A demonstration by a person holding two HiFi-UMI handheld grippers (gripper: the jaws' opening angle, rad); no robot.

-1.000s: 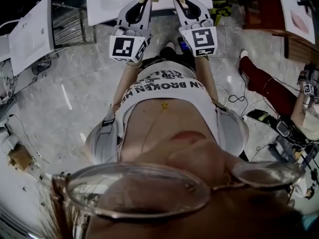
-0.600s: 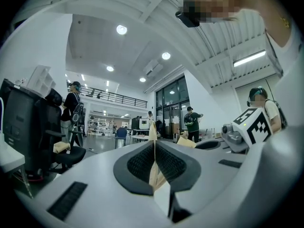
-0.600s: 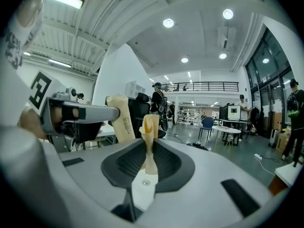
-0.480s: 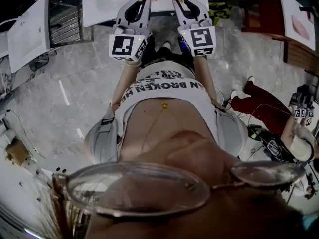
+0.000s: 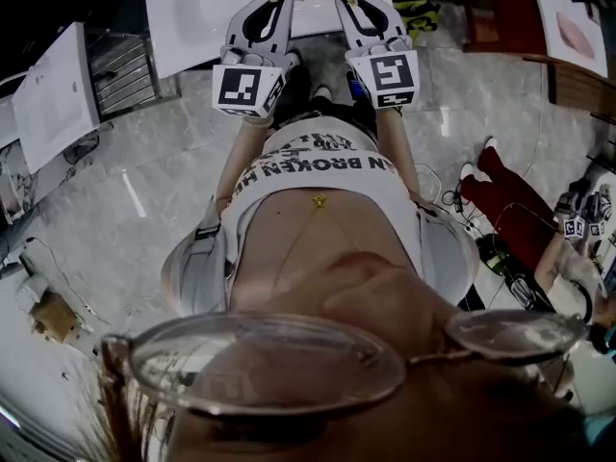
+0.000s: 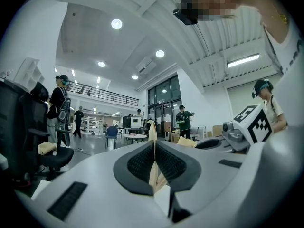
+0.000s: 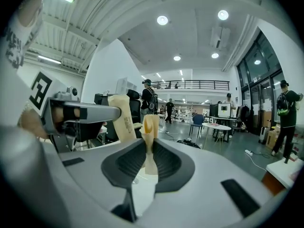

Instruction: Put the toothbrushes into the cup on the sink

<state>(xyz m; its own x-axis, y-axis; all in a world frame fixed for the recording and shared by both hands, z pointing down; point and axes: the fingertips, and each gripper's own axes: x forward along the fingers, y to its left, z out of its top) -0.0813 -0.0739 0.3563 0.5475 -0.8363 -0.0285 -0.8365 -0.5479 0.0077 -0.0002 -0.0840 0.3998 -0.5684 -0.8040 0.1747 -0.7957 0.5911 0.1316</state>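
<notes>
Sink [image 5: 192,12] cut off at top edge, basin mostly out of frame. Glasses [image 5: 269,369] blurred, close to lens. Seated person [image 5: 515,215] cut by right edge.

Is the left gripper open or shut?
Shut. The left gripper has both jaws meeting along one line, with no gap between.

Left gripper [image 6: 154,144] pointing outward, jaws pressing together with nothing between, person [image 6: 183,122] standing by glass doors [image 6: 164,101], chair [image 6: 28,141] sitting at left.

Marble floor [image 5: 125,181], black office chair [image 6: 21,127]
</notes>
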